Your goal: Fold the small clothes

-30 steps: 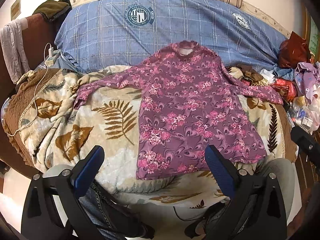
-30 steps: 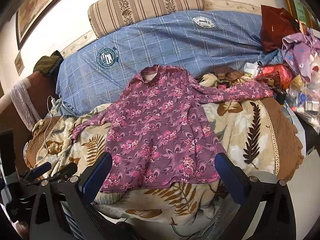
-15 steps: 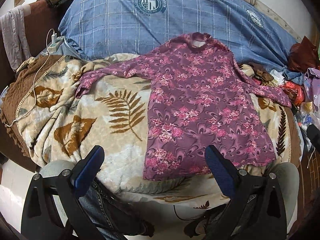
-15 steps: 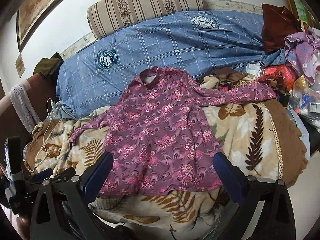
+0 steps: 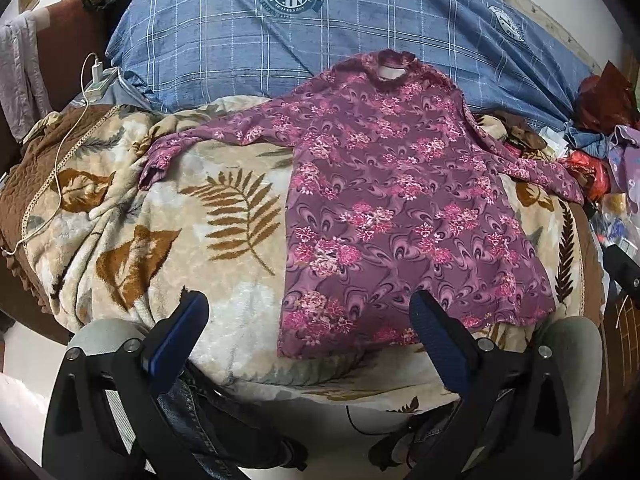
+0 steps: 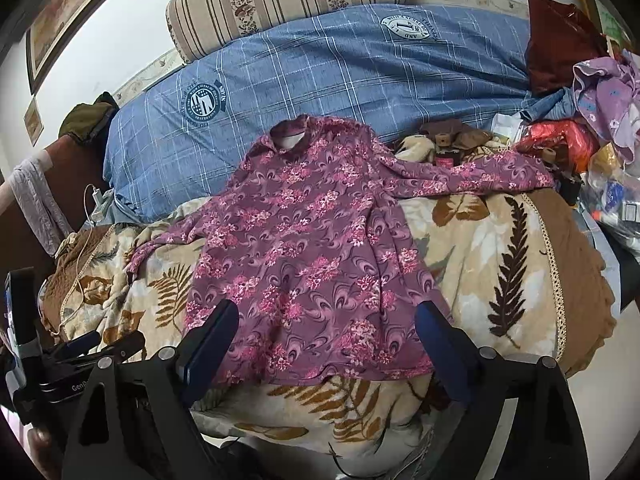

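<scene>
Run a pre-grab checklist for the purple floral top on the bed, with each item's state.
1. Purple floral top spread flat, both sleeves out: ok.
2. Left gripper open and empty: ok.
3. Right gripper wide, jaws just eased inward, nothing between them: ok.
4. Near hem exposed on the leaf blanket: ok.
5. Right sleeve end clear of the clutter pile: not ok, it lies against it.
6. Pads touching fabric: cannot tell.

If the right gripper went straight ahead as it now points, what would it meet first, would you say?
Most likely the purple top, near its hem; the open right gripper has nothing between it and the fabric, though depth is unclear.
</scene>
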### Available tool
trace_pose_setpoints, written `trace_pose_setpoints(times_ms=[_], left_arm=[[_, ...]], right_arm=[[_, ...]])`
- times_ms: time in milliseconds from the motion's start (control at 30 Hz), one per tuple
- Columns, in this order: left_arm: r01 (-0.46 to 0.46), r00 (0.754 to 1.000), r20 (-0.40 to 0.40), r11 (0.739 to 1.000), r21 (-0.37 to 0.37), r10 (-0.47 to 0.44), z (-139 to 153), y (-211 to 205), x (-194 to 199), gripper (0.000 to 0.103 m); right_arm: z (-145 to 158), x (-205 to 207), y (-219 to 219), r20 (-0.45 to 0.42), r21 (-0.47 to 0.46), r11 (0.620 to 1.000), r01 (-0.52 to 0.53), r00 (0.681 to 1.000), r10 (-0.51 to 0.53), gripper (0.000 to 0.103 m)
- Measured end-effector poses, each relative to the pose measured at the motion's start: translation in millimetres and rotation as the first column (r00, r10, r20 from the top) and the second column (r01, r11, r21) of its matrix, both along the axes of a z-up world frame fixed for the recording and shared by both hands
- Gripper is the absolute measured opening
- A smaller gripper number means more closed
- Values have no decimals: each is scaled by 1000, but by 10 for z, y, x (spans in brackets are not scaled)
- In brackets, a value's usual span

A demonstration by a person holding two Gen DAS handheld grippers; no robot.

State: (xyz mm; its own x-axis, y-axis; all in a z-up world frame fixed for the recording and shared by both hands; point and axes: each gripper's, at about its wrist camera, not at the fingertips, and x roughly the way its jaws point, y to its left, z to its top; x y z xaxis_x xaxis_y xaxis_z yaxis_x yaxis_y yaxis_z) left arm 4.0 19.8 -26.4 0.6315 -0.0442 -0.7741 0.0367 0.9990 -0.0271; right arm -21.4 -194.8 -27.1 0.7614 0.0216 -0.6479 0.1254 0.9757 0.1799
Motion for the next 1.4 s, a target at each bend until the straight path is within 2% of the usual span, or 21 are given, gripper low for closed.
trace_pose_setpoints(times_ms=[667,800,967,1067,1200,1400], left_arm=[[0,1000,1,1000,-7,0,-51,8,-16,102],[5,999,-33,1000,-17,-5,-138,67,70,102],[-2,995,-95,998,-59,-4,-397,241,259,101],[22,992,-119,996,-85,-32,-562,280,402,101],[43,988,-144,995,-90,-56,-730,269,594,97],[84,975,-196,988,-132,-109,-1000,170,882,78]], right_arm=[[-57,50,-16,-27,-14,1000,9,1000,-9,91],[-116,100,-88,-43,-24,1000,21,999,-22,91],[-355,299,-430,-120,66,997,43,992,-34,86],[-492,473,-609,-156,52,997,63,986,-55,79],[-738,774,-822,-204,3,997,82,976,-80,75],[-1220,1083,-965,-307,-30,993,114,944,-118,62]])
